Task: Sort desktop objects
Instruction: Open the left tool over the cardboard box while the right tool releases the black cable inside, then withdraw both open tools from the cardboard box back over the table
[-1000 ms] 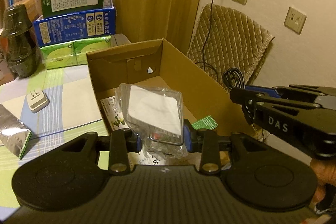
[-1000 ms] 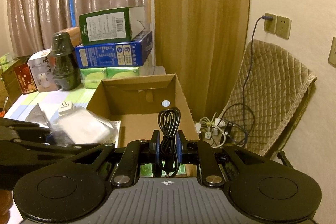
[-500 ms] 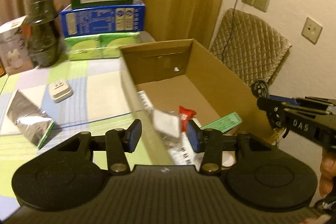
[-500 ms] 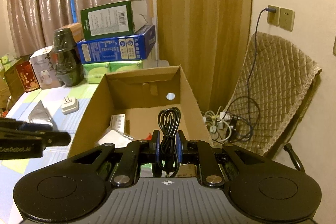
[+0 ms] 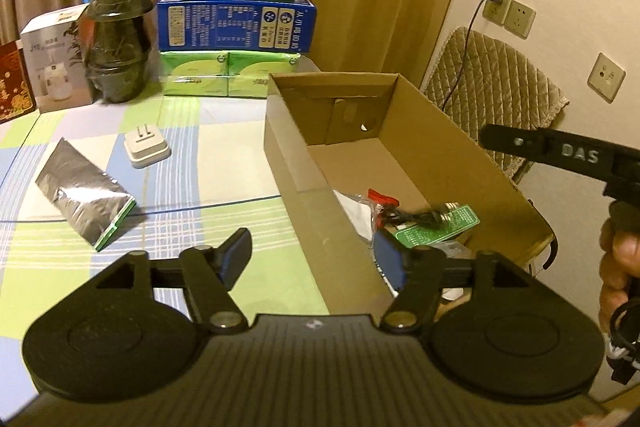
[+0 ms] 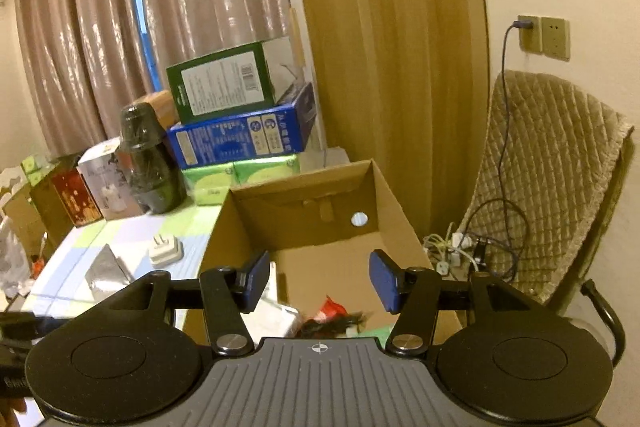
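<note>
An open cardboard box [image 5: 440,147] [image 6: 224,227] stands on the checked tablecloth at the table's right end. Inside lie a clear bag with a white pad [image 5: 356,211], a black cable [image 5: 428,217] [image 6: 340,323], a green card [image 5: 440,227] and a red scrap [image 5: 380,195]. My left gripper [image 5: 316,259] straddles the box's near left wall; its jaws are opening with nothing held between them. My right gripper [image 6: 320,279] hangs over the box, its jaws opening, empty, the cable below it. A white plug adapter [image 5: 146,149] [image 6: 166,249] and a silver foil pouch [image 5: 86,193] [image 6: 106,267] lie on the table.
Stacked green, blue and light-green boxes [image 5: 236,23], a dark wrapped jar [image 5: 118,39] and a white carton [image 5: 52,55] line the back of the table. A quilted chair [image 6: 552,179] with cables and a power strip [image 6: 460,251] stands right of the box. A hand [image 5: 620,259] holds the right gripper.
Both grippers opened. The bagged white pad dropped from the left one and the black cable from the right one into the box. The left gripper drew back to the left.
</note>
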